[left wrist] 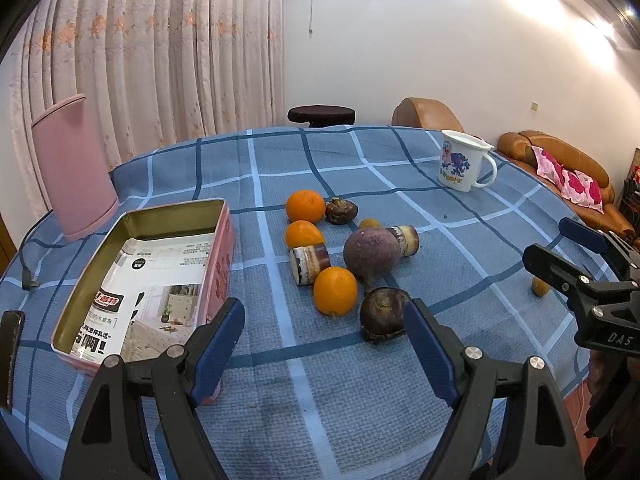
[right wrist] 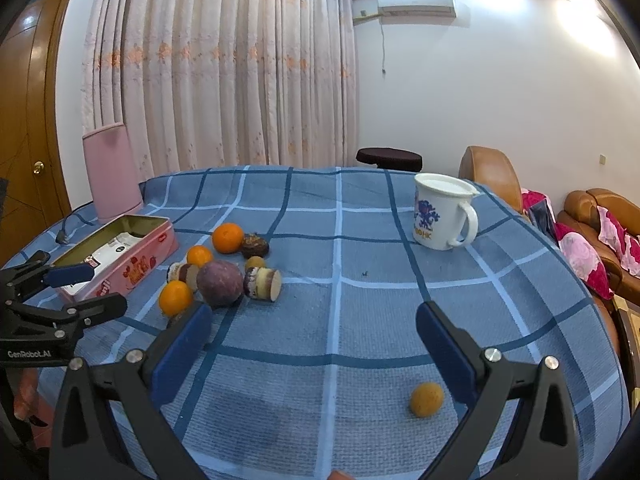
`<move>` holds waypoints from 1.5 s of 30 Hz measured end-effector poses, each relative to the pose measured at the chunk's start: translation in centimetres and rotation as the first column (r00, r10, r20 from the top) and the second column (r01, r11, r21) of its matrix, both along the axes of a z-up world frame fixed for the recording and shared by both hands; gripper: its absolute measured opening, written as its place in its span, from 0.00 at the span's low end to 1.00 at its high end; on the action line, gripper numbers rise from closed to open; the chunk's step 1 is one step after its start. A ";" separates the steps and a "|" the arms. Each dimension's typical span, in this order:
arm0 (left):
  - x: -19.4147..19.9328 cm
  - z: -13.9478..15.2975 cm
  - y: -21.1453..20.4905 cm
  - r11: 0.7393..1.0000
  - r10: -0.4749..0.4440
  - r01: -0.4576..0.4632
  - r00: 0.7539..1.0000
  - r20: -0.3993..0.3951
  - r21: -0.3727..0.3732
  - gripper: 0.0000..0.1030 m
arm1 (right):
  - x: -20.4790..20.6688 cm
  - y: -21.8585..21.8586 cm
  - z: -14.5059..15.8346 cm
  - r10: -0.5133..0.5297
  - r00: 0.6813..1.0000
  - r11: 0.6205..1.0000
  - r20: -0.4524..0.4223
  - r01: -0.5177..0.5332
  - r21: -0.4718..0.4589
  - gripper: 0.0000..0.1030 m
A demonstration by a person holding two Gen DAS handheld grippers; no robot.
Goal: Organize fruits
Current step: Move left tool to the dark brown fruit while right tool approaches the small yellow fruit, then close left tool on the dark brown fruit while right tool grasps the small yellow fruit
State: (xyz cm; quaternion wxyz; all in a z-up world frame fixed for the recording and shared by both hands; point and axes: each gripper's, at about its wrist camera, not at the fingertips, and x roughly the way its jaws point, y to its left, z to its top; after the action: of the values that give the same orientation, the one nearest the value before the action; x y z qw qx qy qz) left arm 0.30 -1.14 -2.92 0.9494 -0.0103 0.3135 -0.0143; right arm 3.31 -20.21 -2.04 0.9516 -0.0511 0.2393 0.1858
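A pile of fruit lies mid-table: three oranges [left wrist: 335, 290], a big purple round fruit [left wrist: 371, 254], two dark brown ones [left wrist: 383, 314] and two cut brown-and-white chunks [left wrist: 309, 263]. The pile also shows in the right wrist view [right wrist: 220, 283]. An open pink tin [left wrist: 152, 280] with a paper liner stands to the left of it. A small yellow fruit [right wrist: 426, 399] lies alone near my right gripper [right wrist: 314, 334]. My left gripper [left wrist: 324, 328] is open and empty, just in front of the nearest dark fruit. My right gripper is open and empty.
A white mug [left wrist: 464, 166] with a blue print stands at the far right of the blue checked tablecloth [left wrist: 304, 392]. A pink container [left wrist: 74, 168] stands at the far left, with a cable beside it. A brown sofa [left wrist: 568, 168] lies beyond the table's right edge.
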 end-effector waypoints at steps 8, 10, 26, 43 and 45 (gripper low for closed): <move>0.1 -0.1 0.0 1.000 -0.003 0.003 1.000 -0.009 -0.004 0.80 | 0.2 -0.1 -0.2 -0.002 1.000 1.000 -0.009 0.002 0.000 1.00; 0.2 -0.2 0.0 1.000 -0.006 0.006 1.000 -0.013 -0.007 0.80 | 0.3 -0.2 -0.3 -0.001 1.000 1.000 -0.012 0.001 -0.002 1.00; 1.6 -2.6 -2.8 0.992 -0.117 0.111 0.989 -0.091 -0.061 0.80 | 1.7 -5.2 -4.6 -0.107 0.987 0.994 -0.122 0.107 -0.012 0.88; 3.6 -4.1 -4.6 0.987 -0.151 0.142 0.979 -0.136 -0.071 0.65 | 2.8 -6.9 -6.7 -0.117 0.974 0.993 -0.196 0.122 0.011 0.60; 3.8 -4.2 -4.7 0.990 -0.138 0.132 0.981 -0.138 -0.049 0.65 | 2.8 -6.9 -6.7 -0.107 0.975 0.994 -0.194 0.112 0.018 0.50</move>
State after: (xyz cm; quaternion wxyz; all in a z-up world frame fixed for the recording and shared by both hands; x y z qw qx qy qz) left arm 4.14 -5.82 -7.14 0.9214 -0.0087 0.3793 -0.0840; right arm 6.10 -27.12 -8.73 0.9335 -0.0058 0.3298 0.1406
